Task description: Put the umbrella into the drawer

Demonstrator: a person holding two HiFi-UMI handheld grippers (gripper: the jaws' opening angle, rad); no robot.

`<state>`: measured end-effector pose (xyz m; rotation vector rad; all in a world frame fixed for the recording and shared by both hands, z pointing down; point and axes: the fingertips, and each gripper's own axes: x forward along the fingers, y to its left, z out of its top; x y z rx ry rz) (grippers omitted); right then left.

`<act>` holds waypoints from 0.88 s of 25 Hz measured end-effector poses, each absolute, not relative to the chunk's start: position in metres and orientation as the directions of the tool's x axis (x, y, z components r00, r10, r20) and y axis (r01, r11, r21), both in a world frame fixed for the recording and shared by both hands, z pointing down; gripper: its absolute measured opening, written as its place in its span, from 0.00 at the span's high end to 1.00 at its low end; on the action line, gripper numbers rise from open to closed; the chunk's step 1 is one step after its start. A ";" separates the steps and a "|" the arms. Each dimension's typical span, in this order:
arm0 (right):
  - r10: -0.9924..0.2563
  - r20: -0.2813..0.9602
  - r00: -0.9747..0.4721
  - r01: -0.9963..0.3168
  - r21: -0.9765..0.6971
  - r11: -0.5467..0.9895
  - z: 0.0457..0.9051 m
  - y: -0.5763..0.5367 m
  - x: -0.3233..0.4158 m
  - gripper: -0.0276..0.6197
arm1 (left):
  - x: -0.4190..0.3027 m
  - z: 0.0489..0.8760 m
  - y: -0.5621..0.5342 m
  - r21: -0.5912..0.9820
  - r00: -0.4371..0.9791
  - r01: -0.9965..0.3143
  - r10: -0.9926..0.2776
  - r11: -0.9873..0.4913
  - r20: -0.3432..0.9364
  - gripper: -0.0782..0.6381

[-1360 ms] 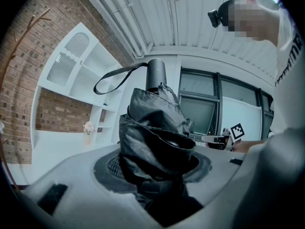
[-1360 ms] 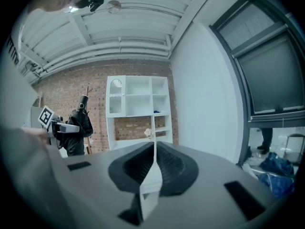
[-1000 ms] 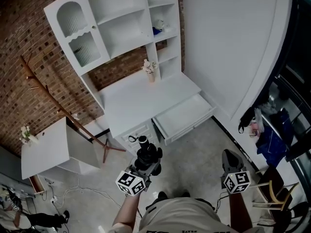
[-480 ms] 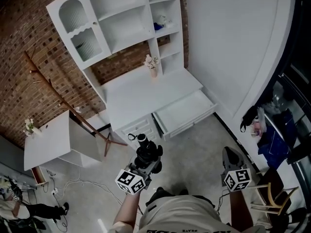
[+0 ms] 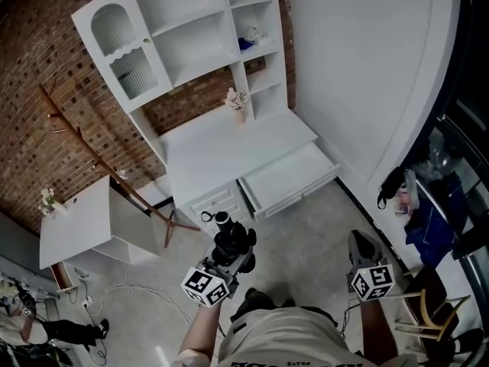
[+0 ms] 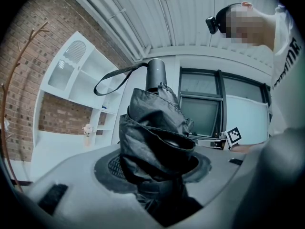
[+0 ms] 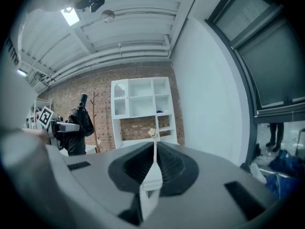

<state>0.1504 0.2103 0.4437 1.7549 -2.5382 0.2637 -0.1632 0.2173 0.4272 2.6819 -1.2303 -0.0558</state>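
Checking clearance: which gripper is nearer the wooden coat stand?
Left. The left gripper, holding the umbrella, is just right of the coat stand's foot; the right gripper is farther right.

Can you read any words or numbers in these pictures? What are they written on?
Black print on the person's white T-shirt: too small and blurred in the head view, cut off at the edge in the left gripper view; unreadable.
Black-and-white square-marker cubes: patterns only, no letters.
Nothing else shows any text.

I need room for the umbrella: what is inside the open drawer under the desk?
The drawer shows only its bare white bottom; no item is visible inside. Whatever part sits under the desk top is covered.
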 end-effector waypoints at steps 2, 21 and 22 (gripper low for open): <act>-0.924 0.136 -0.358 -0.932 -0.115 0.344 0.447 0.209 0.151 0.90 | -0.162 0.429 0.216 0.190 0.653 -0.748 -0.756 -0.635 0.044 0.56; -0.924 0.183 -0.336 -0.942 -0.095 0.323 0.454 0.166 0.117 0.90 | -0.188 0.441 0.159 0.233 0.686 -0.712 -0.726 -0.662 0.033 0.56; -0.926 0.186 -0.330 -0.944 -0.095 0.317 0.454 0.161 0.115 0.90 | -0.189 0.442 0.153 0.234 0.692 -0.707 -0.721 -0.667 0.034 0.56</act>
